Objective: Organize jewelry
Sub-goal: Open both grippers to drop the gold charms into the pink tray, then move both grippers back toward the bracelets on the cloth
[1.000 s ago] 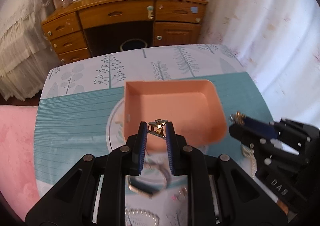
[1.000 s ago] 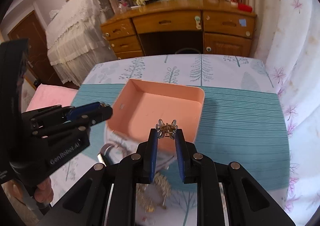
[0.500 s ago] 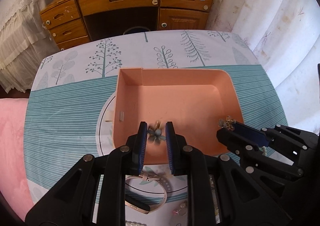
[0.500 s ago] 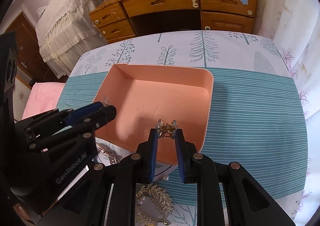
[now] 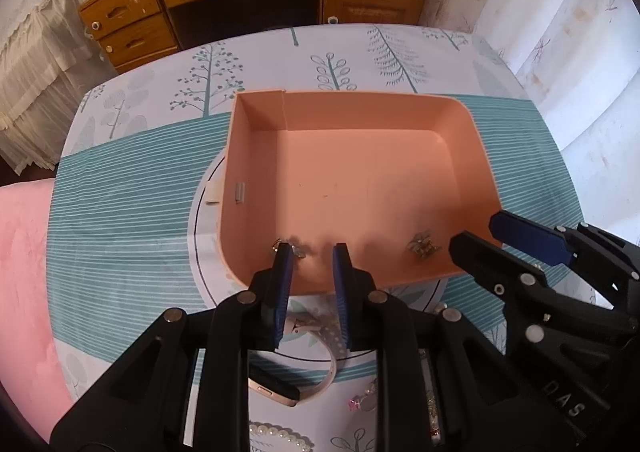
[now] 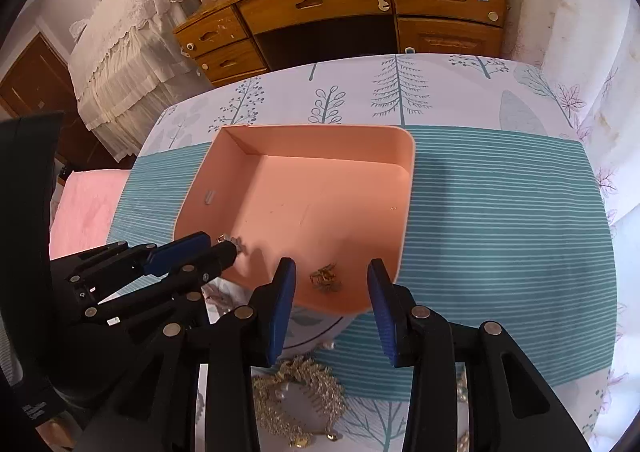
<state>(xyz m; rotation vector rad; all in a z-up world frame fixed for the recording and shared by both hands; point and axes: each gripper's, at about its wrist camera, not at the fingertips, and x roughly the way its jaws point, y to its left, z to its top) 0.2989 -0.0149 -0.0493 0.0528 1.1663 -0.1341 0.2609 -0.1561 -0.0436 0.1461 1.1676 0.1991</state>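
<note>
A pink tray point(image 5: 476, 140) point(image 6: 406, 188) sits on the patterned tablecloth. My left gripper point(image 5: 310, 252) point(image 6: 218, 246) is open over the tray's near-left corner; a small silver flower earring point(image 5: 298, 248) point(image 6: 236, 244) lies on the tray floor by its left finger. My right gripper point(image 6: 330, 276) point(image 5: 476, 234) is open wide over the tray's near-right corner; a gold clip point(image 6: 326, 278) point(image 5: 422, 244) lies on the tray floor between its fingers.
On the cloth near me lie a pink-strapped watch point(image 5: 296, 388), a pearl piece point(image 5: 276, 434), a small pink charm point(image 5: 360, 402) and a gold hair comb point(image 6: 300, 396). A wooden desk point(image 6: 360, 8) stands beyond the table. Curtains hang at right.
Both grippers moved forward over the tray and opened. The silver earring and the gold clip dropped from the fingers onto the tray floor.
</note>
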